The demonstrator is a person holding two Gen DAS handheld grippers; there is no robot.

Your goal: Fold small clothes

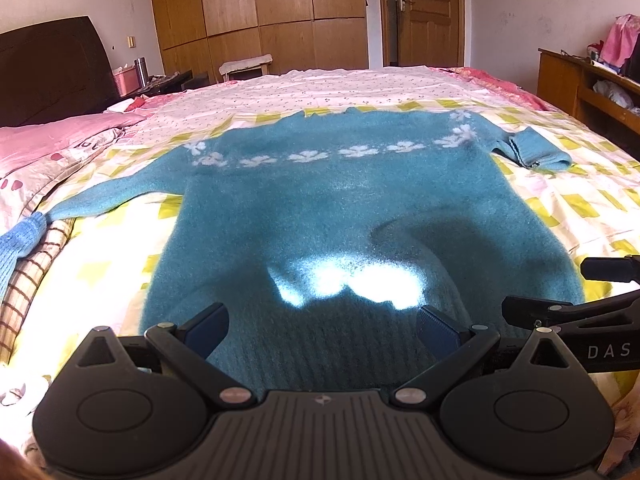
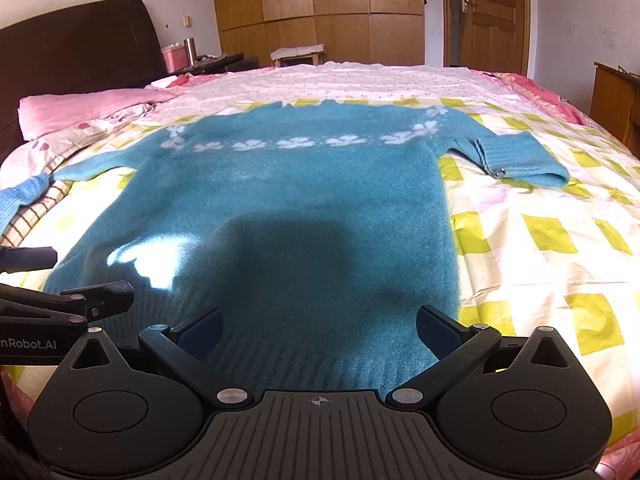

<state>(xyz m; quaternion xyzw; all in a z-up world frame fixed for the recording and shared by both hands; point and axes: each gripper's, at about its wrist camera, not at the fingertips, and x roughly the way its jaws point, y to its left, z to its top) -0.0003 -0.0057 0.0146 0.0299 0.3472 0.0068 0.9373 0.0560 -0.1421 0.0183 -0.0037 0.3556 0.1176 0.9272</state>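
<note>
Teal knit: the sweater (image 1: 320,200) lies flat and face-up on the bed (image 1: 560,200), hem nearest you, neckline at the far end, a band of white flowers across the chest. Your left hand-held gripper (image 1: 320,330) hovers over the hem's left half with its jaws spread wide and nothing between them; your right hand-held gripper (image 2: 320,330) sits just beside it over the hem's right half, likewise released and empty. The left sleeve (image 1: 112,196) stretches out long toward the bed's left edge, while the right sleeve (image 2: 520,156) lies doubled back on itself, cuff showing. Nothing appears folded yet. To start well, you would likely straighten that right sleeve first, then pinch only the knit, not the checked sheet (image 2: 540,240) beneath. Grip near a seam or corner, since fuzzy wool probably stretches and drags; lift both sides together so the fold line stays straight.
</note>
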